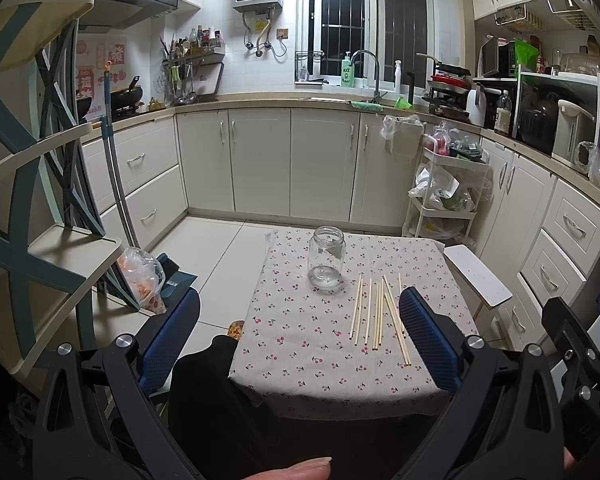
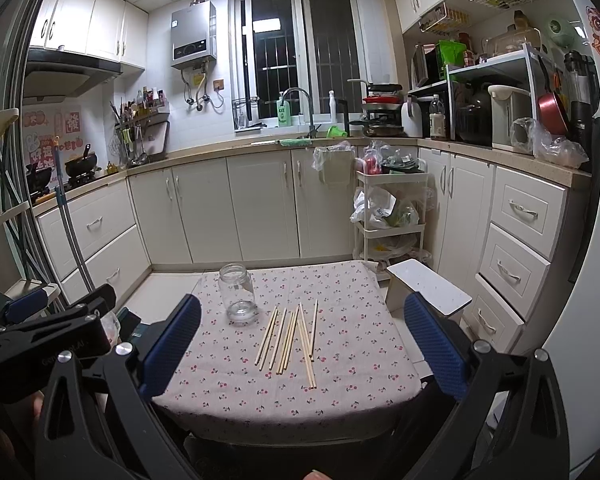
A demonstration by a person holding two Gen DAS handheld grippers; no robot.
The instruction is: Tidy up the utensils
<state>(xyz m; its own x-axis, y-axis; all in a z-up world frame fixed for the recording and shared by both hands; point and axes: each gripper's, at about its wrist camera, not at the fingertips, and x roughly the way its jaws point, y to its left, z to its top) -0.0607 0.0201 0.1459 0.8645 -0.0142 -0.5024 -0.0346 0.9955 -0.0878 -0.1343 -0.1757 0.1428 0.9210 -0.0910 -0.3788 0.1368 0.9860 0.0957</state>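
Several pale wooden chopsticks lie loose, roughly side by side, on a small table covered in a cherry-print cloth. An empty clear glass jar stands upright just left of them, toward the far side. My left gripper hovers open over the table's near edge, its blue pads wide apart and empty. My right gripper is likewise open and empty, held back from the near edge with the chopsticks between its fingers in view. The right gripper's body shows at the right of the left wrist view.
A white stool stands against the table's right side. A white trolley with bags is behind it. Cabinets ring the room. A shelf unit and a mop handle are at the left.
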